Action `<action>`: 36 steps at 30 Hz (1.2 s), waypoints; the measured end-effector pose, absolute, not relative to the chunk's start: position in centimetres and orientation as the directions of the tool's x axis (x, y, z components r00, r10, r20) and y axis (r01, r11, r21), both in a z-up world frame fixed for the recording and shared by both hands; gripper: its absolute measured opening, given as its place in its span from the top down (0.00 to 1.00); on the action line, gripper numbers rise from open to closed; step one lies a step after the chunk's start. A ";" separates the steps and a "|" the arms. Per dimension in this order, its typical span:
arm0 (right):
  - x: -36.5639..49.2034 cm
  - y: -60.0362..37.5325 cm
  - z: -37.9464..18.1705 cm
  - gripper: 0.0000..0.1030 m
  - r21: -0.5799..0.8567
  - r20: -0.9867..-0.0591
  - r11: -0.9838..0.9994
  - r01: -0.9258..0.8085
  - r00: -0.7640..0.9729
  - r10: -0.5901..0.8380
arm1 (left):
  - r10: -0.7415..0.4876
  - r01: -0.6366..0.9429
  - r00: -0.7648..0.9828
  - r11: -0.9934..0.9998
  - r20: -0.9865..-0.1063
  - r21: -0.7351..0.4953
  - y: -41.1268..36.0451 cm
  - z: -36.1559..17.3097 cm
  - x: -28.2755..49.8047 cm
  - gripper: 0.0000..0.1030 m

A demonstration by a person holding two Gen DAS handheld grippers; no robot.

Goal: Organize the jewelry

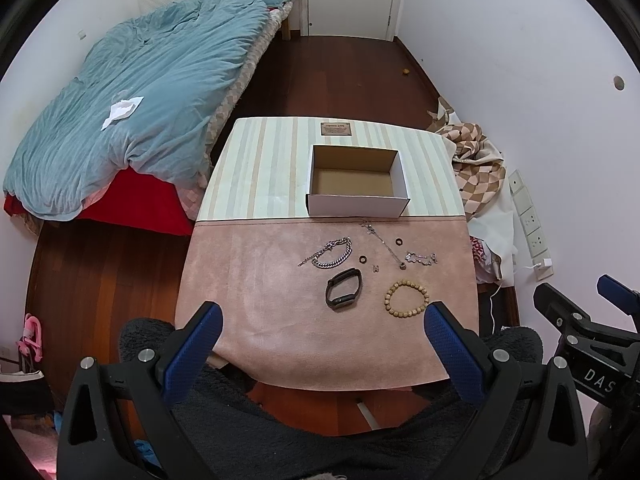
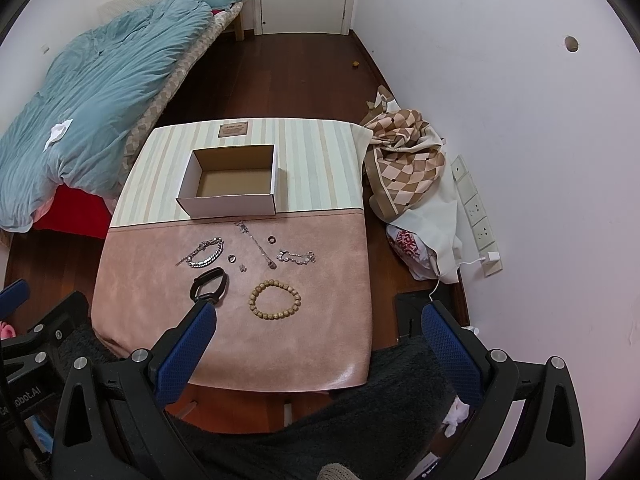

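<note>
Jewelry lies on the pink mat (image 1: pixel 256 304) (image 2: pixel 320 340): a wooden bead bracelet (image 1: pixel 406 298) (image 2: pixel 275 296), a black wristband (image 1: pixel 344 289) (image 2: pixel 209 285), a silver chain bracelet (image 1: pixel 331 257) (image 2: pixel 205 257), a thin necklace (image 1: pixel 384 245) (image 2: pixel 256 244), a sparkly bracelet (image 1: pixel 421 258) (image 2: pixel 296 257) and two small rings (image 1: pixel 397 242) (image 2: pixel 272 239). An empty white box (image 1: pixel 357 181) (image 2: pixel 232 179) stands behind them. My left gripper (image 1: pixel 324 320) is open above the mat's near edge. My right gripper (image 2: pixel 320 320) is open, its left finger (image 2: pixel 188 352) just before the wristband.
The small table (image 1: pixel 260 152) (image 2: pixel 316 140) stands between a bed with a blue duvet (image 1: pixel 140 100) (image 2: pixel 88 88) at left and a heap of checked cloth (image 1: pixel 476 160) (image 2: pixel 408 160) by the right wall. Dark wood floor lies beyond. Wall sockets (image 2: pixel 476 216) are at right.
</note>
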State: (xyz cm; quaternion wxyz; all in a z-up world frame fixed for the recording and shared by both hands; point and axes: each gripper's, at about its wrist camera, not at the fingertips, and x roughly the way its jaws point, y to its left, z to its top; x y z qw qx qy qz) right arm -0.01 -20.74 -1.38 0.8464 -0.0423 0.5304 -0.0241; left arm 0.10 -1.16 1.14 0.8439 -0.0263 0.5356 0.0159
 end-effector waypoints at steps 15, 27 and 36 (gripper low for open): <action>-0.2 -20.4 -1.2 0.00 -0.099 -0.891 0.995 -0.011 0.446 -0.083 | -0.006 -0.055 0.428 0.998 -0.904 -0.033 -0.6 1.1 -0.1 0.00; -0.1 -20.4 -0.9 0.00 -0.092 -0.887 0.996 -0.008 0.454 -0.079 | -0.012 -0.058 0.425 0.998 -0.905 -0.041 -0.5 1.1 -0.4 0.00; 1.3 -21.2 -3.5 0.00 -0.077 -0.898 0.997 0.029 0.433 -0.082 | 0.047 -0.060 0.427 0.998 -0.903 0.023 -0.1 -1.5 1.6 0.00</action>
